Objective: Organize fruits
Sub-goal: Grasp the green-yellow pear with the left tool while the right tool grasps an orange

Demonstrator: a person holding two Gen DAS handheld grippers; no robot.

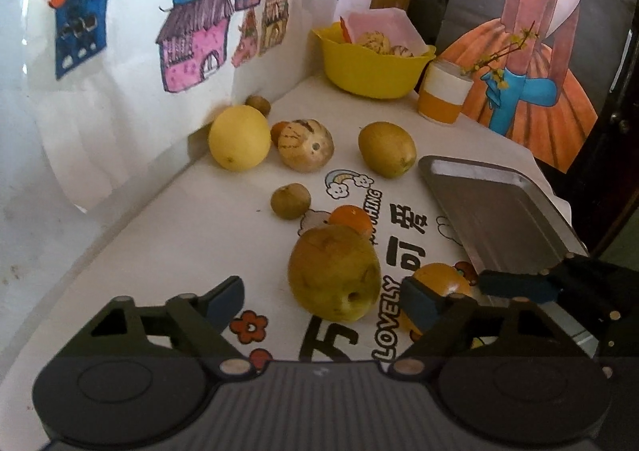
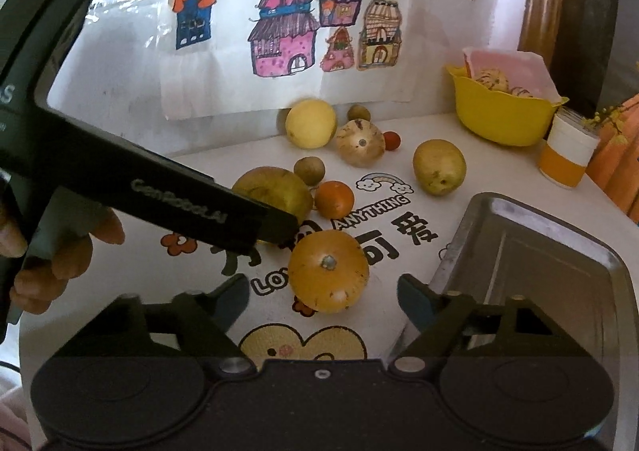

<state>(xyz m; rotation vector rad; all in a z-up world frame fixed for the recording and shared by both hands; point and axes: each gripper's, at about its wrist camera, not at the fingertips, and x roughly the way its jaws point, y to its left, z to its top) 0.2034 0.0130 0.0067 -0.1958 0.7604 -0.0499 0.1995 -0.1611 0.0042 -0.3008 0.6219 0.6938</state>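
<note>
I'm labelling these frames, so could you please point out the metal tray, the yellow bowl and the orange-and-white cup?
metal tray (image 2: 559,263): right wrist view, on its bare floor.
yellow bowl (image 1: 369,71): left wrist view, on its outer front wall.
orange-and-white cup (image 1: 441,105): left wrist view, on its lower orange band.

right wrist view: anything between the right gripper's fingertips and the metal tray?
No. The open right gripper faces the orange round persimmon-like fruit; the bare-looking rectangular metal tray sits directly beside its right finger, nothing between.

Loose fruits (image 1: 334,273) scattered on printed cloth, empty metal tray (image 2: 531,275) lying flat beside them
</note>
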